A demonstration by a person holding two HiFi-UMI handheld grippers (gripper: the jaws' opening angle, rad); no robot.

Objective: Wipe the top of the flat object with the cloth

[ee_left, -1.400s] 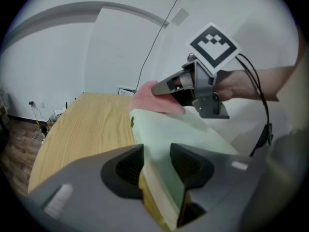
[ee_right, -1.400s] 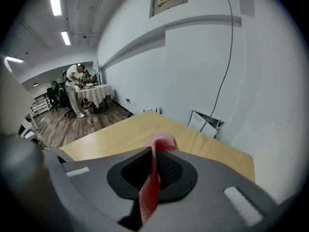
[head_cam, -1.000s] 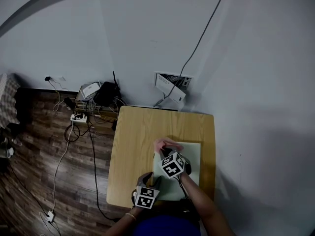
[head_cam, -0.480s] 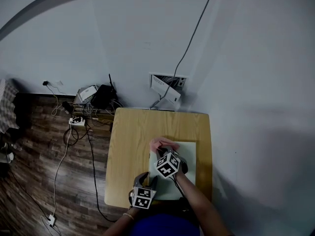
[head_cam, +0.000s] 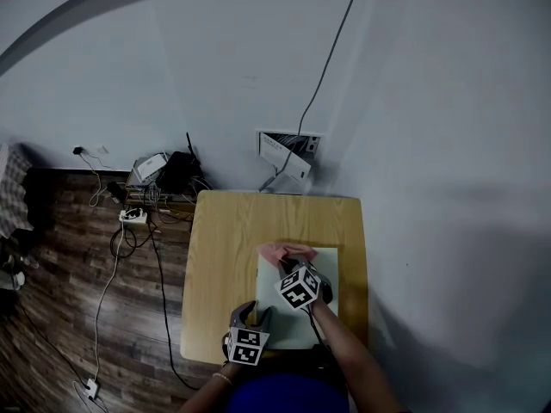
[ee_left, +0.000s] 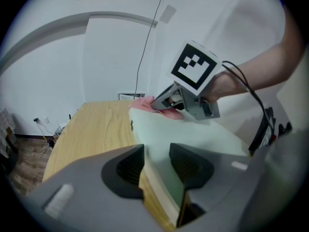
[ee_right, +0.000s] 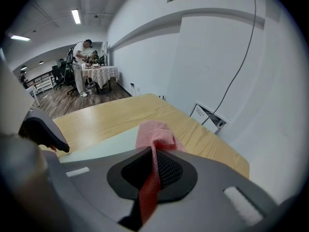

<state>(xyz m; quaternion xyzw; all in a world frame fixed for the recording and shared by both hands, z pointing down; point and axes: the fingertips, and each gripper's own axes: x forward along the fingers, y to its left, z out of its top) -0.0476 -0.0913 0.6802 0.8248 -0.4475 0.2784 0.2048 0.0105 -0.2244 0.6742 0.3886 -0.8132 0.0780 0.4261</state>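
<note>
- Cloth point(ee_right: 153, 135), pink, pinched between the right tongs point(ee_right: 153, 170), rests at twelve o'clock on the pale flat object point(ee_right: 99, 146).
- Left tongs point(ee_left: 157, 166) clamp that object's seven o'clock corner on the worktop point(ee_left: 91, 124).

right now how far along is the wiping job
Set up: the left gripper clamps the near edge of the flat object, and the right gripper is shut on the pink cloth. In hand: the cloth rests at the object's far corner. Left: no visible trace shows which parts are wiped, so coverage cannot be judged.
</note>
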